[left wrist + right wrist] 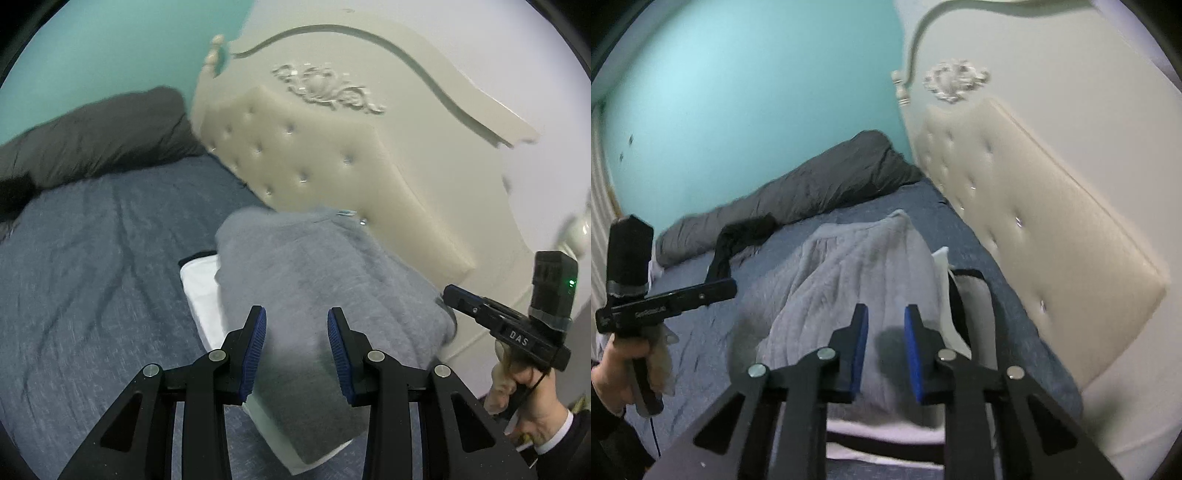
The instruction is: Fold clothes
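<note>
A grey quilted garment (314,266) (849,266) lies folded on the bed. It rests on a white garment with black trim (199,284) (879,428). My left gripper (297,314) hovers over the grey garment's near end. Its blue pads stand apart with nothing between them. It also shows at the left of the right wrist view as the left gripper (733,284), held in a hand. My right gripper (886,310) is above the same garment, pads a narrow gap apart and gripping nothing. In the left wrist view the right gripper (448,291) has its tip by the garment's right edge.
The bed has a blue-grey cover (92,277) (701,350). A dark grey pillow (103,133) (812,184) lies along the teal wall. A black garment (746,232) lies beside it. A cream tufted headboard (314,166) (1034,221) stands close on the right.
</note>
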### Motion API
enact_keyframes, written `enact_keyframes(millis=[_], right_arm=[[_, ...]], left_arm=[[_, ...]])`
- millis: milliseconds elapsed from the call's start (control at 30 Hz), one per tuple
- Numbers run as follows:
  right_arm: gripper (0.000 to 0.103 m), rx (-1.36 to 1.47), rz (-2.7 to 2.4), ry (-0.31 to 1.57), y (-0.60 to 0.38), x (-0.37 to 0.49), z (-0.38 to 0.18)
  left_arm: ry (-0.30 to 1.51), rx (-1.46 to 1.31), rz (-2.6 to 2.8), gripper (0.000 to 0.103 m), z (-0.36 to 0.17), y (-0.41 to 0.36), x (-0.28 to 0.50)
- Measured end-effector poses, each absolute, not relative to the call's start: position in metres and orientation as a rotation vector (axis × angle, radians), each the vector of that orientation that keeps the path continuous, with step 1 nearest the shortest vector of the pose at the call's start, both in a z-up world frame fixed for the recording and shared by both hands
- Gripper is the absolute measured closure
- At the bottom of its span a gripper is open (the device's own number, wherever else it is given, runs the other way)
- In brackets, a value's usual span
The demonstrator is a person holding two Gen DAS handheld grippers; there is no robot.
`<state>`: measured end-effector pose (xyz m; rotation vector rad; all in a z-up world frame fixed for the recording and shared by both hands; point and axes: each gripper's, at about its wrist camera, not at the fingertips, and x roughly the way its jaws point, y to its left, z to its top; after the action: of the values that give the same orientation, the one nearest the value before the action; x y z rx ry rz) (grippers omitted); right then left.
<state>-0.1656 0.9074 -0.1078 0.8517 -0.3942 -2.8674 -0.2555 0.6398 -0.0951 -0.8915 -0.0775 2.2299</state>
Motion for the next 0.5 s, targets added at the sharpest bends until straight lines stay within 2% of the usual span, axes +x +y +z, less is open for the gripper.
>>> enact_keyframes(millis=[33,100,167,333,500], right_arm=[[0.083,0.823,-2.872,-0.432,0.911,-0.158,-0.11],[0.076,0.832,-2.924,-0.438,0.913,-0.146,-0.118],[0.058,0.858,-2.963,-0.415,0.913,-0.136,-0.126],[0.055,0.956,-2.97,-0.432,0.918,-0.124,-0.151],[0.055,0.97,-2.979,-0.249,0.907,-0.134,-0.159]], left_arm=[[-0.058,-0.876,2.242,0.066,-0.092,0.639,-0.252],[-0.03,-0.857,2.22,0.065,-0.088,0.644,-0.248],[0.003,-0.864,2.175,0.065,-0.087,0.654,-0.246],[0.106,-0.9,2.13,0.065,-0.101,0.687,-0.247],[0.128,-0.95,2.109,0.065,-0.117,0.706,-0.253]])
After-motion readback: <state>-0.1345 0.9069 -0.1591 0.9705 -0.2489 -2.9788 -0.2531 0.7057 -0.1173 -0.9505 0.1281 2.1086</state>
